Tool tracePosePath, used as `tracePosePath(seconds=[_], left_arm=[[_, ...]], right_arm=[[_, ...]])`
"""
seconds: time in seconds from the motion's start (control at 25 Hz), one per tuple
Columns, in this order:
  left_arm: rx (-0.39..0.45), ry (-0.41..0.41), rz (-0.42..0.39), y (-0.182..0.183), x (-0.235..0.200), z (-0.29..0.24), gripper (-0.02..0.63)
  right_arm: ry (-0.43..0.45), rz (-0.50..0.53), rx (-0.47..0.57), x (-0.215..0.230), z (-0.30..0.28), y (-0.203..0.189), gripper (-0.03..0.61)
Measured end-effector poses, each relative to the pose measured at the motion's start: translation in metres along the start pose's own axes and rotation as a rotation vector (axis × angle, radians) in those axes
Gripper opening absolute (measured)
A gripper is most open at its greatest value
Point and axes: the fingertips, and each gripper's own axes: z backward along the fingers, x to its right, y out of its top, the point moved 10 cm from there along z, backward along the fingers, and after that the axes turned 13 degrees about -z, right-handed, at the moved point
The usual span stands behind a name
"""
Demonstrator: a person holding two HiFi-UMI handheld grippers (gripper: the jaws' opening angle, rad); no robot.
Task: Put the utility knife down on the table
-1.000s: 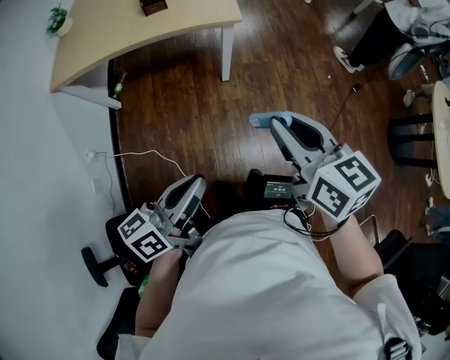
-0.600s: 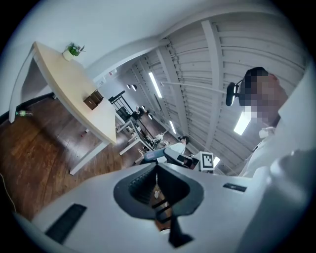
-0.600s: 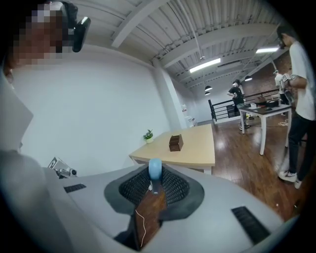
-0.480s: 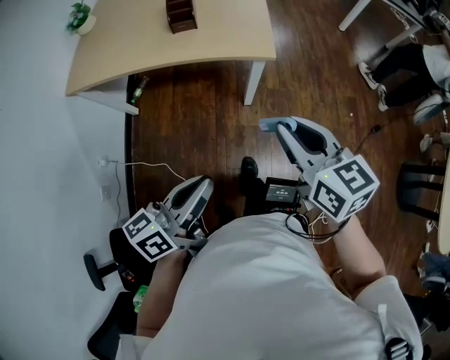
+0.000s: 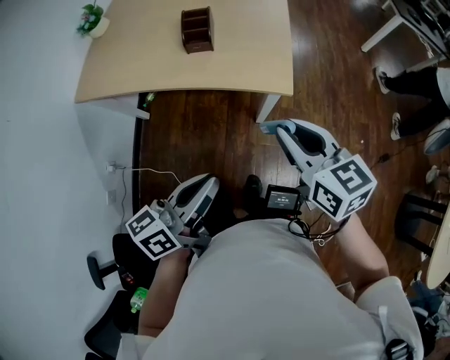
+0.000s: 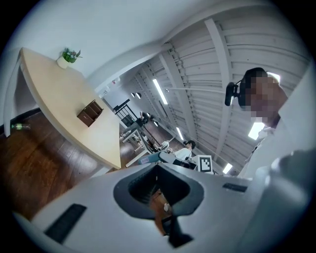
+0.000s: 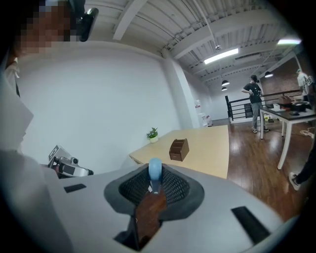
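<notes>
the person holds both tools close in front of the body, both pointing toward the bench [image 5: 140, 63]. the right gripper [image 5: 278, 128] reaches further out, tilted a little downward, and its fingers are clenched on the utility knife [image 7: 154, 172], whose light blue end sticks out past the fingertips. the knife is in the air over the wooden floor [image 5: 204, 133], just short of the bench's near right corner and not over the bench top. the left gripper [image 5: 207, 184] sits lower left beside the person's waist, about level; its fingers stand a narrow slit apart with nothing between them.

a brown wooden organizer box [image 5: 197, 29] stands upright on the bench toward its far edge; what its compartments hold cannot be made out. a small potted plant [image 5: 91, 20] sits at the far left corner, against the white wall [image 5: 42, 140].

the near half of the bench top, from the box to the near edge, is bare wood. a white leg [image 5: 267, 109] stands under the near right corner.
</notes>
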Motion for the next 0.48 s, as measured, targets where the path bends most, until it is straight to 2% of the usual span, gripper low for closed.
tracePosePath(seconds=[0.24,0.48], left_arm=[[-0.012,-0.002,0.003,0.031,-0.055,-0.011,0.003],[-0.082,-0.097,0.043,0.083,-0.131,-0.025,0.003]], right_arm=[[-0.014,0.001,-0.020,0.008,-0.053,0.018,0.069],[-0.109,-0.028,0.001,0.005,-0.123,0.046,0.068]])
